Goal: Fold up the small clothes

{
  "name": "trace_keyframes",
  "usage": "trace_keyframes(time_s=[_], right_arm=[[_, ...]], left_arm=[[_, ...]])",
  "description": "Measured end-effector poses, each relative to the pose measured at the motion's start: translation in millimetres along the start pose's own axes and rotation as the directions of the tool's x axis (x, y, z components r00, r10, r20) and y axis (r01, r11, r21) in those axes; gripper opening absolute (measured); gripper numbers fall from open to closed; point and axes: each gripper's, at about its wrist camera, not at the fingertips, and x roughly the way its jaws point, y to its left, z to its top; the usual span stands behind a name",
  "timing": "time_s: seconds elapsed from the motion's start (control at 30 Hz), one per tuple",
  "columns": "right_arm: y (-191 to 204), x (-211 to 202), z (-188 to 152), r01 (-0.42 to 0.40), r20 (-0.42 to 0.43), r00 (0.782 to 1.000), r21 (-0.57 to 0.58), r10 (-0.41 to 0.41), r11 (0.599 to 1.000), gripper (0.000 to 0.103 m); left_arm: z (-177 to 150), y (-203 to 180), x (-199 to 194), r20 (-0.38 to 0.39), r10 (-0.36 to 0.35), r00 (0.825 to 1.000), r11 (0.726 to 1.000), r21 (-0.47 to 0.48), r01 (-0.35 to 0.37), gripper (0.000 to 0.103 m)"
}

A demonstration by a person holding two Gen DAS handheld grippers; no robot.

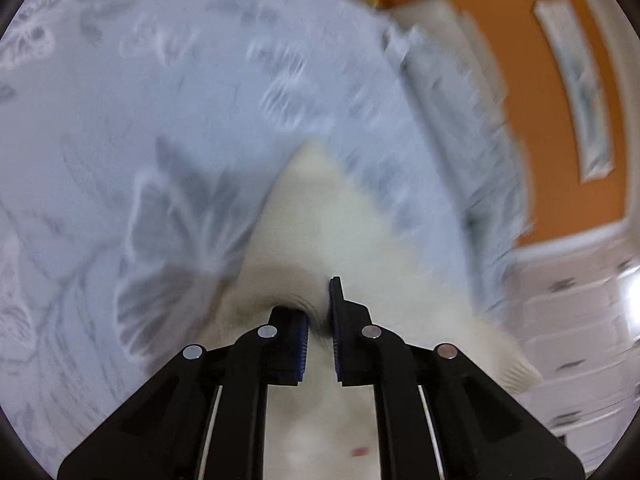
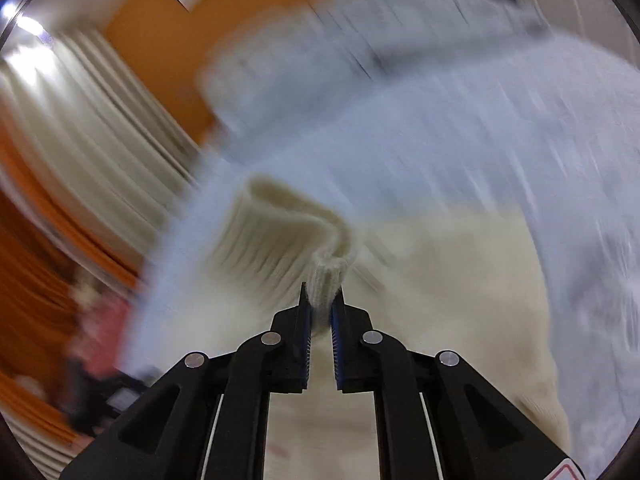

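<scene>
Both black two-finger grippers pinch the cream ribbed knit garment [image 2: 440,280] — left gripper [image 1: 319,312] closed on a smooth edge, right gripper [image 2: 322,308] closed on its ribbed cuff — likely to lift and fold it over the pale blue patterned bedspread [image 1: 160,100] beneath it.

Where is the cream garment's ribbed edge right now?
In the right wrist view, the ribbed edge sits centre frame, pinched in the right tool, above the pale blue bedspread.

Orange wall [image 1: 512,60] with framed picture [image 1: 576,92], pale curtains [image 2: 92,128] left, blue patterned bedspread [image 1: 140,100], tiled floor [image 1: 580,320].
</scene>
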Motion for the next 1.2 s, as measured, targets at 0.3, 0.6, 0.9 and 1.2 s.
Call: trace_keyframes(time_s=[0.3, 0.6, 0.9, 1.2], right_arm=[[-39, 26, -34, 0.026, -0.116, 0.993, 0.061, -0.018, 0.998, 0.008], [-2, -19, -25, -0.044, 0.039, 0.998, 0.024, 0.043, 0.999, 0.018], [-28, 36, -5, 0.124, -0.117, 0.986, 0.010, -0.122, 0.992, 0.004], [-83, -139, -129, 0.241, -0.051, 0.969, -0.036, -0.243, 0.970, 0.068]], left_arm=[[-25, 11, 17, 0.005, 0.112, 0.994, 0.993, 0.029, -0.112, 0.011], [-28, 8, 12, 0.033, 0.162, 0.986, 0.974, 0.154, -0.165, 0.012], [-30, -5, 15, 0.042, 0.232, 0.972, 0.951, 0.200, -0.236, 0.013], [-65, 4, -44, 0.067, 0.304, 0.950, 0.906, 0.289, -0.310, 0.070]])
